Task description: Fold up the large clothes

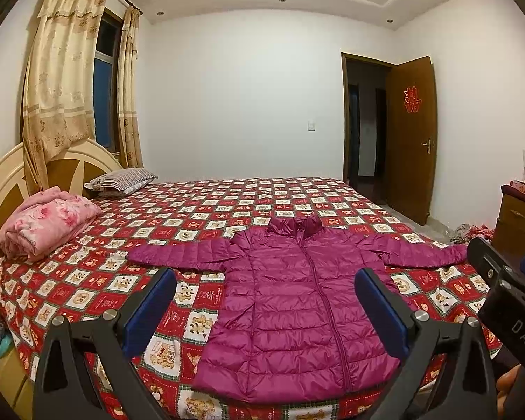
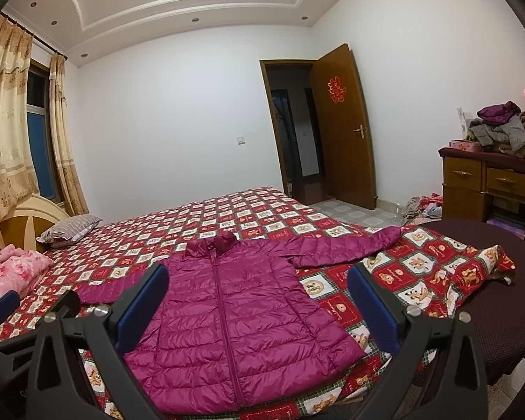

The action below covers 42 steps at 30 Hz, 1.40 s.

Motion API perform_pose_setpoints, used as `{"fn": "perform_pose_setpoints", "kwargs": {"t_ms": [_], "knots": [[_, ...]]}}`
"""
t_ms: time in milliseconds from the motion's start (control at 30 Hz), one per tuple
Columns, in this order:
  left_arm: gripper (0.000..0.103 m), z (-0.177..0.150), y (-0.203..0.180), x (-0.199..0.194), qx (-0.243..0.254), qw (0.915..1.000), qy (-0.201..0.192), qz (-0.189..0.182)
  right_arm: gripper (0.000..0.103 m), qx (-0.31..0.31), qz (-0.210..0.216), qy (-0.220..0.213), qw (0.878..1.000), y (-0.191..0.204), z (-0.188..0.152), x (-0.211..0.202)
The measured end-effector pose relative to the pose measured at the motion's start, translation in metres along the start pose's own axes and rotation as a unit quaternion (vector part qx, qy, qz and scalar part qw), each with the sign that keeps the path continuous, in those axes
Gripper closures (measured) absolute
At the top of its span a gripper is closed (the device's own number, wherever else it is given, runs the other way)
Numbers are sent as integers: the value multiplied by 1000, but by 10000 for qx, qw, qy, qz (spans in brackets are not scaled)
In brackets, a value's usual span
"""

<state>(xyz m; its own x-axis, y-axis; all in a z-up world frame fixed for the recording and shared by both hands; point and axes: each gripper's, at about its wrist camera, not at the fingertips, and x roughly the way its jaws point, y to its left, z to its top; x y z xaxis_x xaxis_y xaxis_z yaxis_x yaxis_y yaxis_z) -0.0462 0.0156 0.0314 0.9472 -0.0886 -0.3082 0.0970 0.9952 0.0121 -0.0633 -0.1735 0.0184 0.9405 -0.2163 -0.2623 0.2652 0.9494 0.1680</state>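
Observation:
A magenta quilted puffer jacket (image 1: 290, 311) lies flat and zipped on the bed, collar away from me, both sleeves spread out sideways. It also shows in the right wrist view (image 2: 234, 322). My left gripper (image 1: 264, 311) is open and empty, held above the jacket's lower half. My right gripper (image 2: 257, 308) is open and empty, above the jacket's body and its right side. The right gripper's body (image 1: 507, 301) shows at the right edge of the left wrist view.
The bed (image 1: 227, 203) has a red patterned cover. A folded pink quilt (image 1: 45, 224) and a striped pillow (image 1: 122, 180) lie by the headboard. A wooden dresser (image 2: 490, 182) piled with clothes stands at the right. An open door (image 2: 339, 133) is beyond the bed.

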Motion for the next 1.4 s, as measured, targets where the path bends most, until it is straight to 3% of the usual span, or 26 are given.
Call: {"fn": "perform_pose_setpoints", "kwargs": {"t_ms": [1200, 1400], "knots": [[1, 1, 2, -2, -11, 10000, -72, 22, 0, -12, 11, 12, 10000, 1, -1, -2], [1, -4, 2, 15, -27, 9998, 188, -21, 0, 70, -13, 131, 9999, -3, -1, 6]]}}
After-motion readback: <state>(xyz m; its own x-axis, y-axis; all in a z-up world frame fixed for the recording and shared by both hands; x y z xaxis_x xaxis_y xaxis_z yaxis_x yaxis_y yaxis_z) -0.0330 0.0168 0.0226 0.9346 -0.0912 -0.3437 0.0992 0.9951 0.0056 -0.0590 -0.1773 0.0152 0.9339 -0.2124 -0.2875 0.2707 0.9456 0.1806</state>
